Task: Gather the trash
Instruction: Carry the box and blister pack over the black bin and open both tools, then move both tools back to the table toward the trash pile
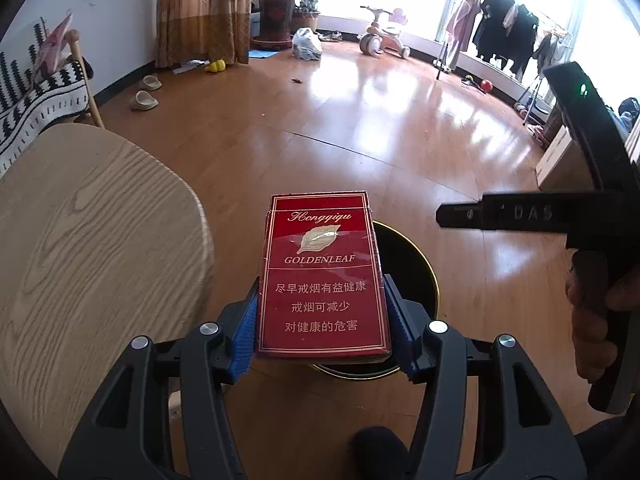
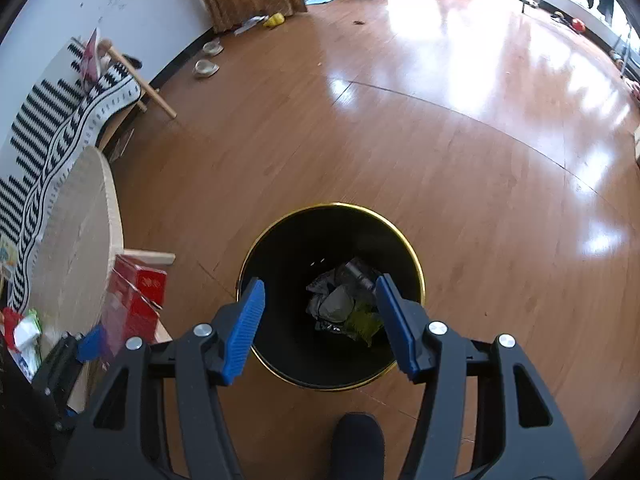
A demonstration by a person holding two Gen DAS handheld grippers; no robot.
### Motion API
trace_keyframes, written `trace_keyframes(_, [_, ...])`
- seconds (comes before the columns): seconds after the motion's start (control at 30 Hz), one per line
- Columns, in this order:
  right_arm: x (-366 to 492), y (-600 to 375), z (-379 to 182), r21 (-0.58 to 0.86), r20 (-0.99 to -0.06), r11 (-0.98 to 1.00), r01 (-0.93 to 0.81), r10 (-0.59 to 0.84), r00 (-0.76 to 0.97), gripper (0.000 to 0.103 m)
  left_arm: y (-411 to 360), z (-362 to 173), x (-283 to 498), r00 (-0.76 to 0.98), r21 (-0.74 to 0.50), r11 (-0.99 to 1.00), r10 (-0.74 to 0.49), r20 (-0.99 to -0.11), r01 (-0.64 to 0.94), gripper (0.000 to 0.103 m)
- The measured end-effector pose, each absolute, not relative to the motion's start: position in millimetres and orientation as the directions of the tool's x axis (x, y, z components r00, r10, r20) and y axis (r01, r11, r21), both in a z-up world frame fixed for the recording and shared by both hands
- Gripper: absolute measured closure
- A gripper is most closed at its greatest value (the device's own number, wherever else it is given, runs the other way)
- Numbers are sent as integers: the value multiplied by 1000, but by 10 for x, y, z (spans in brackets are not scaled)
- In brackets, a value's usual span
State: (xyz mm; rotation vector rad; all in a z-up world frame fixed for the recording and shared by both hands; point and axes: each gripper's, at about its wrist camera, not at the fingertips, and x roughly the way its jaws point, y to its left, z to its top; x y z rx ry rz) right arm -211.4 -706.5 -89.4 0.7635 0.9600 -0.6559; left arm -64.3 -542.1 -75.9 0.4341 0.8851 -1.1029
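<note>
1. Above the black bin on the wooden floor, our left gripper holds a red cigarette pack; its blue fingers press on the pack's two long sides.
2. We see the pack lying face up, its top end pointing away from us, covering most of the bin's mouth in the left wrist view.
3. Our right gripper hangs over the same bin with its fingers apart and nothing between them.
4. Crumpled wrappers lie at the bottom of the bin, straight below those parted fingers.
5. Left of the bin stands the pale wooden surface, and we see more litter at its near end.
</note>
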Motion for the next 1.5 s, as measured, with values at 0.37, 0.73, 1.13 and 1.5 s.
trace_keyframes(0.37, [-2202,-7086,-766,282,-868,549,787,-204,452,45,-5539,-770,-733,150,-121,373,-620,-770,920,24])
trace_keyframes(0.73, [-1891,-6804,-626,302,-854,611,732,-168,493,44,-5061,-451,-506,221,-113,443,-631,-743,889,19])
trace_keyframes(1.13, [-661,-5514,-251,320,-815,795,515,-46,577,35,-3256,148,418,489,-55,713,-532,-692,699,14])
trace_keyframes(1.5, [410,-3886,-174,245,-822,933,265,55,567,35,-895,182,1248,661,-51,952,-247,-708,301,14])
